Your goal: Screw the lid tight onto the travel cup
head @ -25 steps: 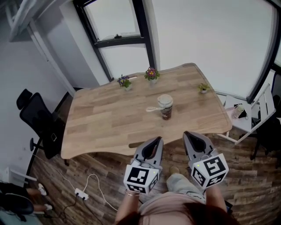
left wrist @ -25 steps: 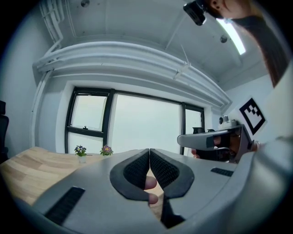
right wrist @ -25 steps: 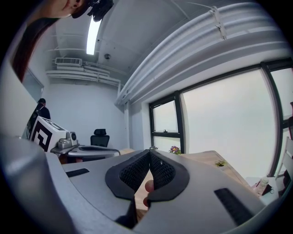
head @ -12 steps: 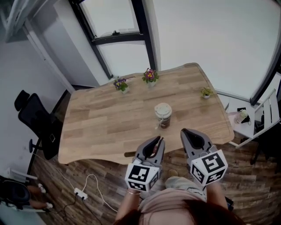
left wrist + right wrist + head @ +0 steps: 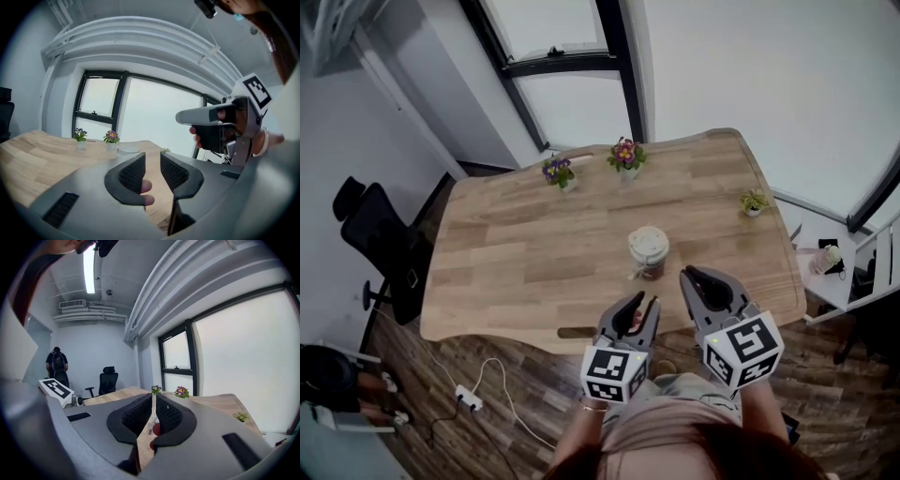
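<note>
Travel cup: dark reddish-brown body, pale cream lid seated on top; upright on the wooden counter, just toward 5 o'clock of its middle, untouched.

Left gripper: at 6 o'clock of the cup, off the counter's near edge; jaws opening, a narrow gap, nothing gripped.

Right gripper: at 5 o'clock of the cup, tips over the counter edge; jaws closed together, empty.

Purple flower pot: at 11 o'clock of the cup, by the far edge.

Pink flower pot: at 12 o'clock, beside the purple one.

Small green plant: at 2 o'clock.

Black office chair: at 9 o'clock, off the counter.

Power strip: on the floor, at 7 o'clock.
</note>
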Action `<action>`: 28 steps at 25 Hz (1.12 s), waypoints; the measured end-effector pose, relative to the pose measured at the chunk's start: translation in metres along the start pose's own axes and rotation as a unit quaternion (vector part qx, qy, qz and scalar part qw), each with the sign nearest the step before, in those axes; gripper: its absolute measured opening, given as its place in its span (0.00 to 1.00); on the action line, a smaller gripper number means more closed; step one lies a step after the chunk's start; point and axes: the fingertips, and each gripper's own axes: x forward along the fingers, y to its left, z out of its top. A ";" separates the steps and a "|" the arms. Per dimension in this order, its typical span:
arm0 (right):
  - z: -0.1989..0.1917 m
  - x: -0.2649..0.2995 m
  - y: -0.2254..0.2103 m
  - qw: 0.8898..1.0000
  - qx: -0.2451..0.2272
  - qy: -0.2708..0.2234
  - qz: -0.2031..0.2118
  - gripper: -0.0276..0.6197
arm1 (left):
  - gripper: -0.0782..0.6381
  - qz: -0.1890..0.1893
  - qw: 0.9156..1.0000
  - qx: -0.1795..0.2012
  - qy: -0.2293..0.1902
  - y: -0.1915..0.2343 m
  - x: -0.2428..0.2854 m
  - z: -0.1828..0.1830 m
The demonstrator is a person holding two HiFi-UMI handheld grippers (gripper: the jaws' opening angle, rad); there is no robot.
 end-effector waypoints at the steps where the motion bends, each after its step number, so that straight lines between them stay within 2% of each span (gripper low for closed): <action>1: -0.002 0.003 -0.002 1.000 -0.001 0.003 0.004 0.05 | 0.24 0.004 1.000 -0.002 0.003 0.001 0.004 -0.005; 5: -0.011 0.018 -0.009 1.000 -0.004 0.013 0.016 0.05 | 0.27 0.018 1.000 -0.015 0.020 0.005 0.022 -0.029; 13: -0.031 0.041 -0.017 0.999 -0.007 0.043 0.019 0.10 | 0.32 0.018 0.998 -0.032 0.056 0.007 0.052 -0.076; 21: -0.050 0.066 -0.029 0.998 -0.006 0.063 0.004 0.10 | 0.34 0.019 0.997 -0.038 0.069 0.022 0.081 -0.097; 28: -0.065 0.085 -0.033 0.996 -0.017 0.082 0.009 0.17 | 0.40 0.038 0.995 -0.043 0.080 0.041 0.103 -0.112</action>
